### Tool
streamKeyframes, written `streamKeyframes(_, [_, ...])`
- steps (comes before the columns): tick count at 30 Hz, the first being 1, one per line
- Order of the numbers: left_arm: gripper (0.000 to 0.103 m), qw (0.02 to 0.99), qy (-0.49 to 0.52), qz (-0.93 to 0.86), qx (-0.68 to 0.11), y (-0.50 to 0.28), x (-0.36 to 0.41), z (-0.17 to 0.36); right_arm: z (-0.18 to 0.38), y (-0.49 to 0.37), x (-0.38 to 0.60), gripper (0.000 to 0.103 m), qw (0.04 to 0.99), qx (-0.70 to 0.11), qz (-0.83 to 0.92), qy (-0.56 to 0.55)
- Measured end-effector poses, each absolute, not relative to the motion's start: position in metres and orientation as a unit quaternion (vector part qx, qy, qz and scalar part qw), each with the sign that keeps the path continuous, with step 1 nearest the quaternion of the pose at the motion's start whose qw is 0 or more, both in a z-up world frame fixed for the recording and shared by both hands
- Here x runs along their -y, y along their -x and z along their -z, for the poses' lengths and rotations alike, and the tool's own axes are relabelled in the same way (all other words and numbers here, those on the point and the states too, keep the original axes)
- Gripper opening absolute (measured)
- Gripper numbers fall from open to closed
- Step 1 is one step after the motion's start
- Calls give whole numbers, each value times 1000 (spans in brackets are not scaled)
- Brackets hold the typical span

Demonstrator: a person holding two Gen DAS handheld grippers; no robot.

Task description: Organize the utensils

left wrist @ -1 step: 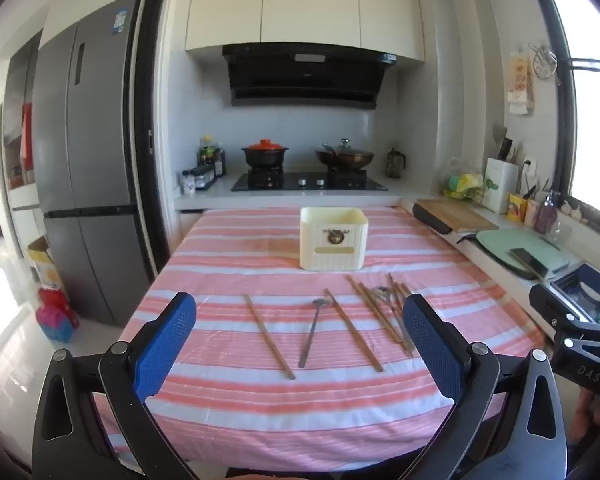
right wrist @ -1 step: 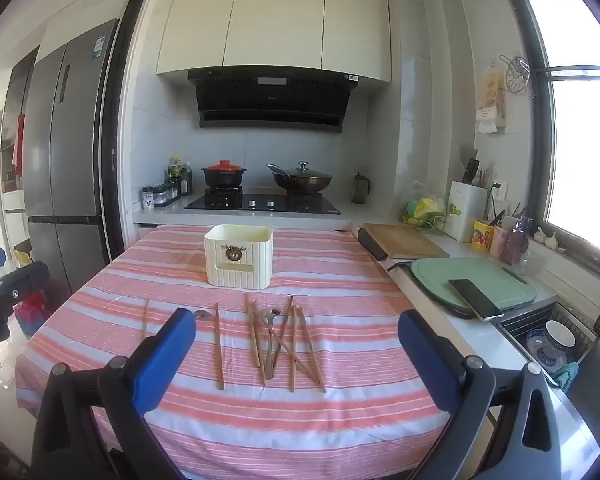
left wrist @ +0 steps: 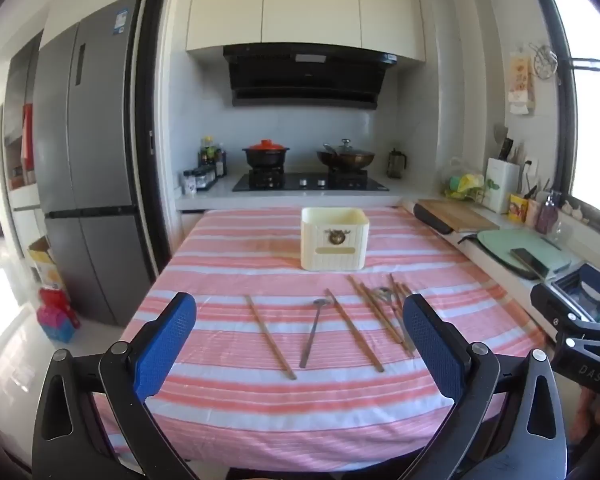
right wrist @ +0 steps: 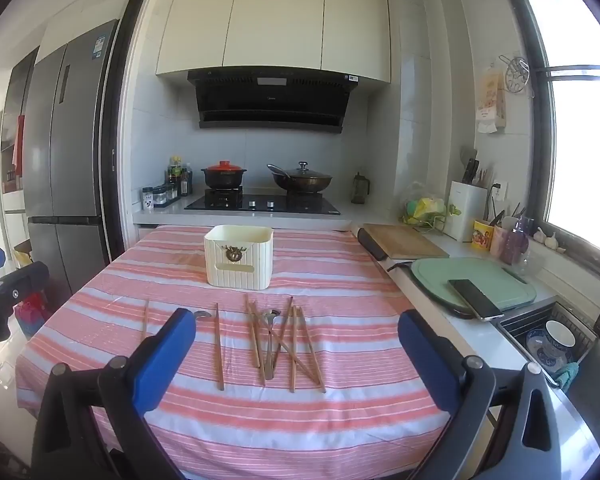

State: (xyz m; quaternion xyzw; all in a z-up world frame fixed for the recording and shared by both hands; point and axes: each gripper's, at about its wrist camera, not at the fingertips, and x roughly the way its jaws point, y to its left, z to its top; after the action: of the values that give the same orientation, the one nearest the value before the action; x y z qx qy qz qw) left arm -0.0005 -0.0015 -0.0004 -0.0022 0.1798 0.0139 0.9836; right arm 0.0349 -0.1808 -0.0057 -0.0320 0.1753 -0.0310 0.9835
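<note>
- Utensils on striped surface: wooden chopsticks crossed in a loose pile with a spoon among them, near cream holder box
- 1 more spoon between 2 single chopsticks, left of pile
- left claw spread wide, nothing between pads
- right claw spread wide, empty, above near edge

Striped cloth tablecloth, matt, slightly creased. Ribbed cream plastic holder on it, satin finish. In front of holder: wooden chopsticks, matt brown; metal spoon, dull shine. Right of holder: wooden cutting board, glossy phone.
</note>
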Motion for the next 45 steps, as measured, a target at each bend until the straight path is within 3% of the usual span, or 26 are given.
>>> streamKeyframes(45, [103, 979, 23, -7, -205, -4, -2, 14, 9, -36, 181, 103, 984, -171, 33, 25])
